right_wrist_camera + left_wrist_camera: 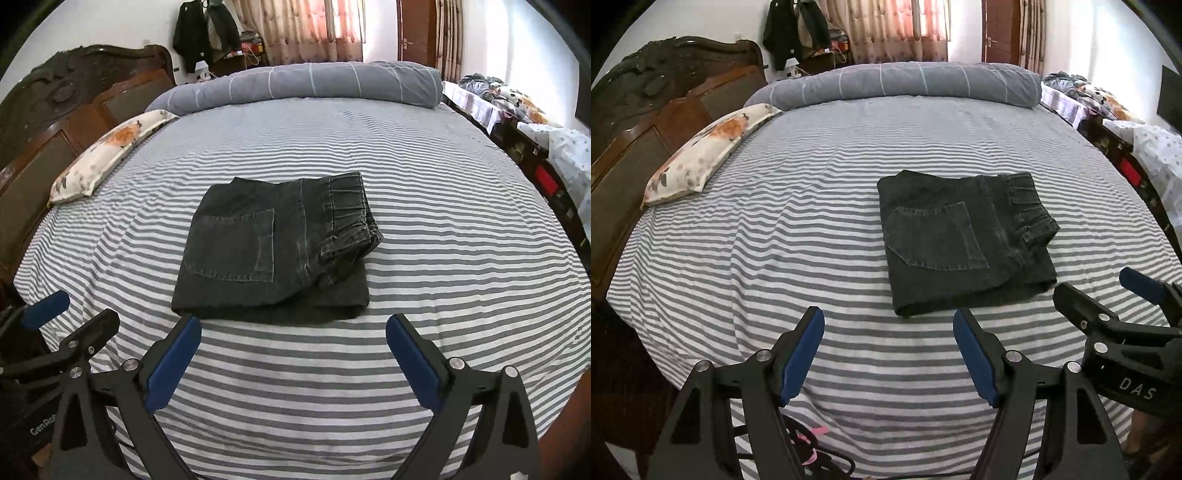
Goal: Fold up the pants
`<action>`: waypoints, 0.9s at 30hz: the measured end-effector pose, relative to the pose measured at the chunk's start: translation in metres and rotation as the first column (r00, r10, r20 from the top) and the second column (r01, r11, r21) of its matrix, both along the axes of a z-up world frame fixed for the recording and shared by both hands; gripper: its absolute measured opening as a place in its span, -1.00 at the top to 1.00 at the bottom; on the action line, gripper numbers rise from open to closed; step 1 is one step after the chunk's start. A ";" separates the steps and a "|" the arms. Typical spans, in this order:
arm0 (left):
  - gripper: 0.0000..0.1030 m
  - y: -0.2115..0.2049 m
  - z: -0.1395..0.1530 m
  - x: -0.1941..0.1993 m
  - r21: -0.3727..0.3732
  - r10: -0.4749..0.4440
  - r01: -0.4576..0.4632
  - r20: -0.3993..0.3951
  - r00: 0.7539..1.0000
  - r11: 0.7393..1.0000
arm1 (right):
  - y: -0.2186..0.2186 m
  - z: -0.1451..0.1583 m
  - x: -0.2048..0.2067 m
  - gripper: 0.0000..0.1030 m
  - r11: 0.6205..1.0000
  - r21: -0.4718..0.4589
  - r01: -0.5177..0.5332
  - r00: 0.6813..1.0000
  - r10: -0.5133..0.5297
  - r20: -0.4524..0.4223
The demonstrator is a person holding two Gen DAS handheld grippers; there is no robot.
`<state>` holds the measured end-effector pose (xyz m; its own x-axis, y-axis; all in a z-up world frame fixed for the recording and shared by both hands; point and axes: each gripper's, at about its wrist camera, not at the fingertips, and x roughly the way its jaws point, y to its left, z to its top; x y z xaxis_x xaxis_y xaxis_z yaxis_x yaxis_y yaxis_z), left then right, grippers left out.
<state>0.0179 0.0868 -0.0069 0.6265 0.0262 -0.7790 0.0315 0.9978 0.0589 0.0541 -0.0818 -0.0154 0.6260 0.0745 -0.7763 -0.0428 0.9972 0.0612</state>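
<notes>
Both grippers empty, black jeans lie folded at 12 o'clock.
Left gripper and right gripper gape wide apart; folding looks finished, perhaps only smoothing remains.

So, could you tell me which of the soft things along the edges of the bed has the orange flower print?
The small cream pillow leaning by the wooden headboard. The long rolled duvet across the far end is plain grey with thin pale check lines.
</notes>
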 end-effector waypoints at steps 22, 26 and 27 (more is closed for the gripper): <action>-0.41 0.015 -0.006 -0.006 0.021 0.083 -0.083 0.013 0.996 0.996 | 0.005 -0.003 -0.012 -0.92 1.000 -0.029 -0.004 1.000 0.004 -0.008; -0.41 0.016 -0.010 -0.004 0.023 0.089 -0.089 0.004 0.996 0.996 | 0.002 -0.008 -0.012 -0.92 1.000 -0.026 -0.002 1.000 0.002 -0.021; -0.41 0.016 -0.010 -0.004 0.023 0.087 -0.087 0.005 0.996 0.996 | 0.002 -0.009 -0.012 -0.92 1.000 -0.024 -0.001 1.000 0.000 -0.025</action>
<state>0.0140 0.1029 -0.0172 0.6238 0.0993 -0.7752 -0.0559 0.9950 0.0824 0.0426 -0.0803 -0.0248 0.6061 0.0564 -0.7934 -0.0423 0.9984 0.0387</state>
